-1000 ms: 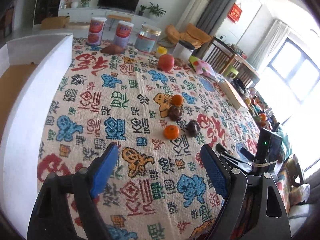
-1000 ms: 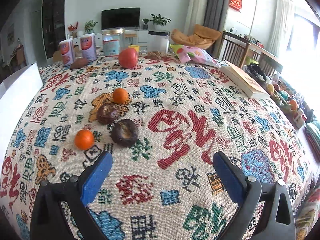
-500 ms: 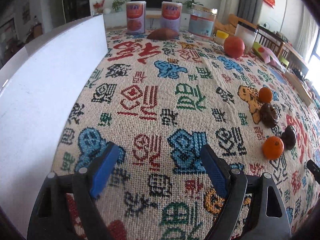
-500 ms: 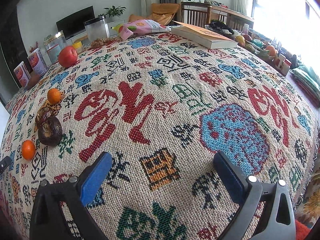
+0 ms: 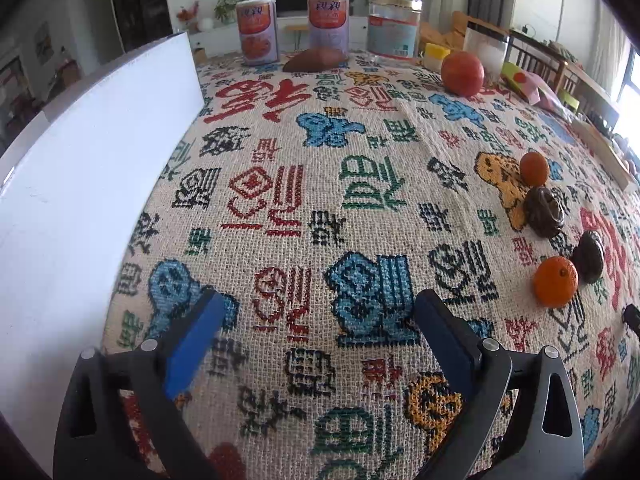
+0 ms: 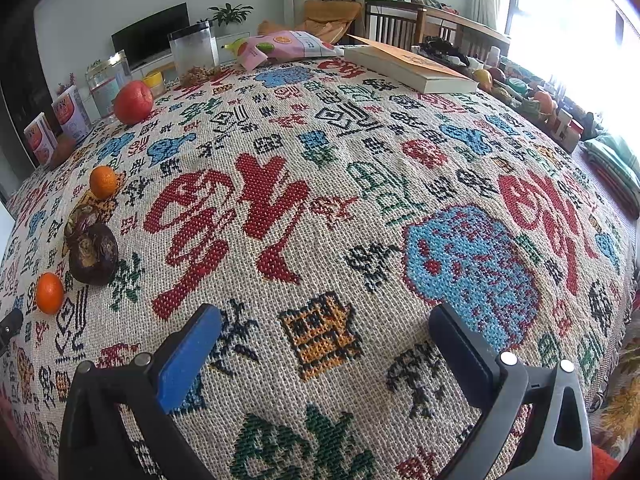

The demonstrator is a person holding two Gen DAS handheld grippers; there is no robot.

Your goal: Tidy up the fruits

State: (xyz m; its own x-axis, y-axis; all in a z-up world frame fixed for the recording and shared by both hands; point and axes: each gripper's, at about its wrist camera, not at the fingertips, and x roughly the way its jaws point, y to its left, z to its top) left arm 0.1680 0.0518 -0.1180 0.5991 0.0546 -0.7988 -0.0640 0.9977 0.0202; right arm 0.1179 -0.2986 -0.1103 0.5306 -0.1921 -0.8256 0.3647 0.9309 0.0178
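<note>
Two small oranges (image 5: 556, 282) (image 5: 534, 168) and two dark wrinkled fruits (image 5: 588, 256) (image 5: 544, 212) lie in a loose row on the patterned cloth, right of my left gripper (image 5: 320, 320). Its jaws are opening, with only cloth between the blue pads. A red apple (image 5: 462, 74) and a brown oblong fruit (image 5: 316, 60) sit farther back. In the right wrist view the same oranges (image 6: 49, 293) (image 6: 103, 181) and dark fruits (image 6: 93, 254) lie at the far left, well away from my right gripper (image 6: 324, 332), which is open over bare cloth.
A tall white box wall (image 5: 80, 160) stands along the left. Two cans (image 5: 258, 32) and a jar (image 5: 394, 26) line the back edge. A book (image 6: 412, 66), a snack bag (image 6: 280, 46) and a clear canister (image 6: 194, 50) are at the far side. Clutter fills the right edge.
The left gripper dropped and swung left toward the white box, its jaws spreading wider. The right gripper turned right, so the fruits slid to its left edge. Both have held still lately.
</note>
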